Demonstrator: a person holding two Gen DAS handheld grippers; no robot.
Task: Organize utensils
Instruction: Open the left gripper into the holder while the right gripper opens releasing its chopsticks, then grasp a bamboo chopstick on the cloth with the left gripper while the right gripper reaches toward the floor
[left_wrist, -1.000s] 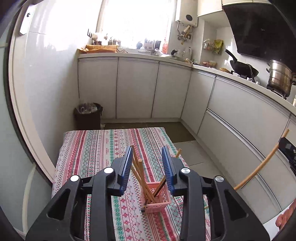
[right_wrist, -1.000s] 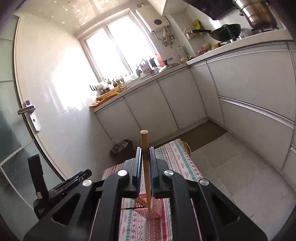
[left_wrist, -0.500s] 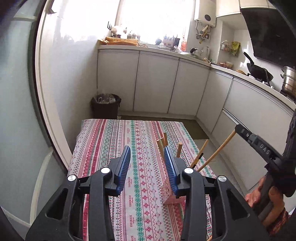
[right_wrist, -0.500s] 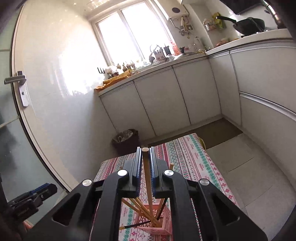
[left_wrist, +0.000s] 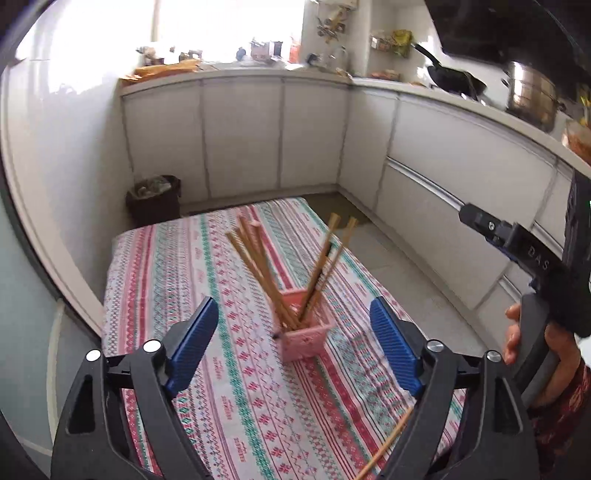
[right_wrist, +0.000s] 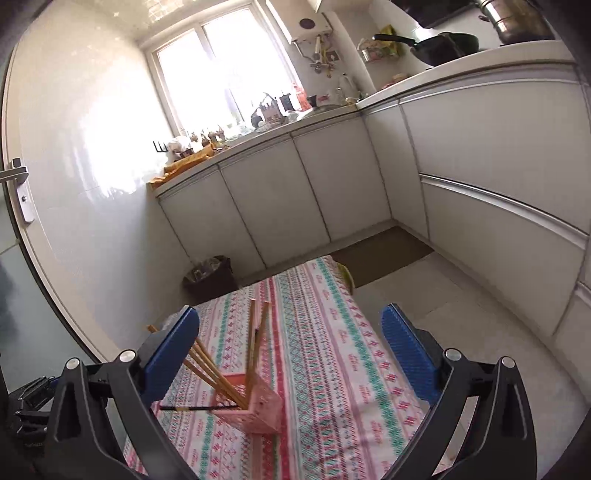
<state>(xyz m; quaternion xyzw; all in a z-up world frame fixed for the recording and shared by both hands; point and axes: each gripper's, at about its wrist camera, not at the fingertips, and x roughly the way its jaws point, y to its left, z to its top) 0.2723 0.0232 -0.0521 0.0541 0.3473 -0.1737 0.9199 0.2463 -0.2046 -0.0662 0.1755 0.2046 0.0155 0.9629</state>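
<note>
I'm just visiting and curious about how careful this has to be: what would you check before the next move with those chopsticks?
1. Left gripper open and empty: ok.
2. Right gripper open and empty: ok.
3. Pink holder standing on the tablecloth: ok.
4. Every chopstick in the holder: not ok. A loose chopstick seems to lie on the cloth by the near edge, partly behind the left gripper's finger.
5. Sticks sitting properly inside: not ok. A dark-tipped stick pokes out sideways through the holder's wall.
6. No other utensils left out of view: cannot tell.
</note>
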